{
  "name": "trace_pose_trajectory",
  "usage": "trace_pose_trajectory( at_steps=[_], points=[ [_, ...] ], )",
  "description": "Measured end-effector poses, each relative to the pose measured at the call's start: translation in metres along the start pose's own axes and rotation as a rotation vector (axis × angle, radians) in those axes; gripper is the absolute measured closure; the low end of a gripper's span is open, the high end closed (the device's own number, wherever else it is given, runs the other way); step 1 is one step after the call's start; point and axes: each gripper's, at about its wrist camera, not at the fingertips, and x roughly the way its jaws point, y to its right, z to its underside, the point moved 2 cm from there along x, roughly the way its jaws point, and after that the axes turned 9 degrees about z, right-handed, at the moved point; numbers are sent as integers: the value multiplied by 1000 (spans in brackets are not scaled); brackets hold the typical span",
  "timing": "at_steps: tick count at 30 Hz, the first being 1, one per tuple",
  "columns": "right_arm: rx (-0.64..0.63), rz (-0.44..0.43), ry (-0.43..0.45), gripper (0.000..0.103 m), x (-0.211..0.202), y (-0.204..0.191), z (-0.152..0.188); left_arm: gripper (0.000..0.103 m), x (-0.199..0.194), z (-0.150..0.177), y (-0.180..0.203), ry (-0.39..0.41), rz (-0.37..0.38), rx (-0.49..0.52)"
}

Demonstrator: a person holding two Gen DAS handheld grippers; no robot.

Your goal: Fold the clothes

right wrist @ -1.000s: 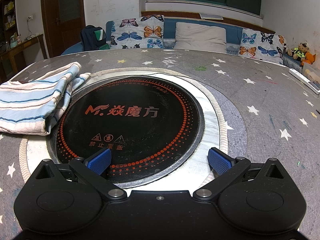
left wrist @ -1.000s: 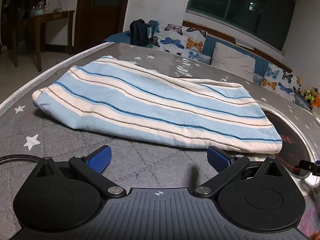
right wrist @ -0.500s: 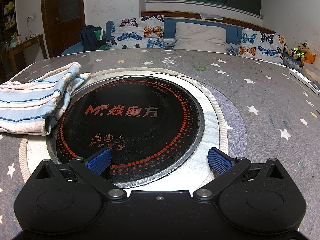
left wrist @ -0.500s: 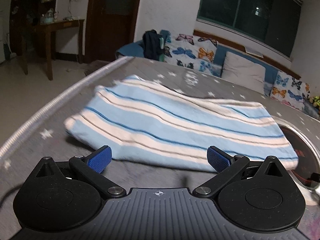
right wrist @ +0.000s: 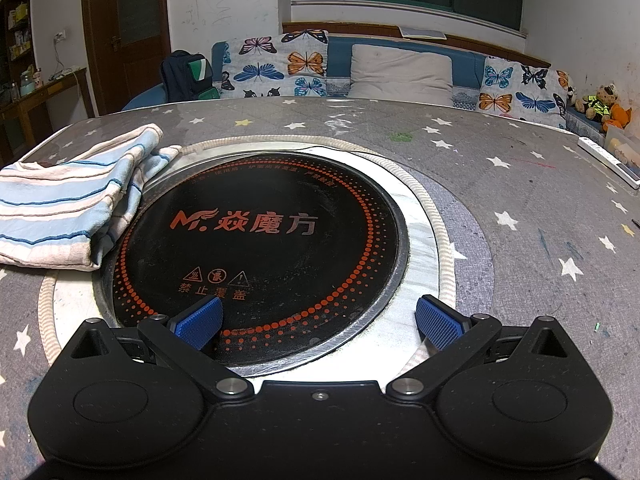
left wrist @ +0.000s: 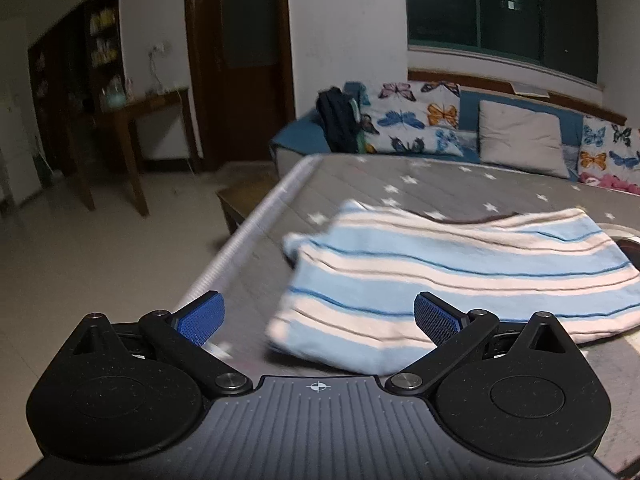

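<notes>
A folded light-blue and cream striped garment (left wrist: pixel 452 268) lies on the grey star-print table cover (left wrist: pixel 440 184); it also shows at the left of the right wrist view (right wrist: pixel 68 204), its right edge overlapping the rim of the round cooktop. My left gripper (left wrist: pixel 318 316) is open and empty, raised near the garment's left front corner by the table's left edge. My right gripper (right wrist: pixel 318 318) is open and empty, low over the front rim of the black induction cooktop (right wrist: pixel 260 248).
The table's left edge (left wrist: pixel 240 248) drops to a tiled floor (left wrist: pixel 100 248). A wooden side table (left wrist: pixel 132 128) and a door stand at the left. A sofa with butterfly cushions (right wrist: pixel 276 64) and a backpack (right wrist: pixel 184 76) lies behind. A white remote (right wrist: pixel 608 162) rests at the far right.
My left gripper has swung left and risen, so the garment now sits to the right and the floor and table edge are in view. The right gripper has not moved.
</notes>
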Motion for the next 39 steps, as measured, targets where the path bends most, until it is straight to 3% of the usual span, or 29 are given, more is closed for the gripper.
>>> trace_pose_trajectory(
  at_steps=[9,24,36,39],
  points=[
    [0,0,0,0,0,0,0,1,-44,-20,-40,85,-73,66],
    [-1,0,0,0,0,0,0,0,-63,-26,-58,-28,14,158],
    [0,0,-1,0,0,0,0,0,-5,-23,-24,-106,153,168],
    [3,4,-2,0,1,-1,-1,1,11,-25,-23,-122,155,159]
  ],
)
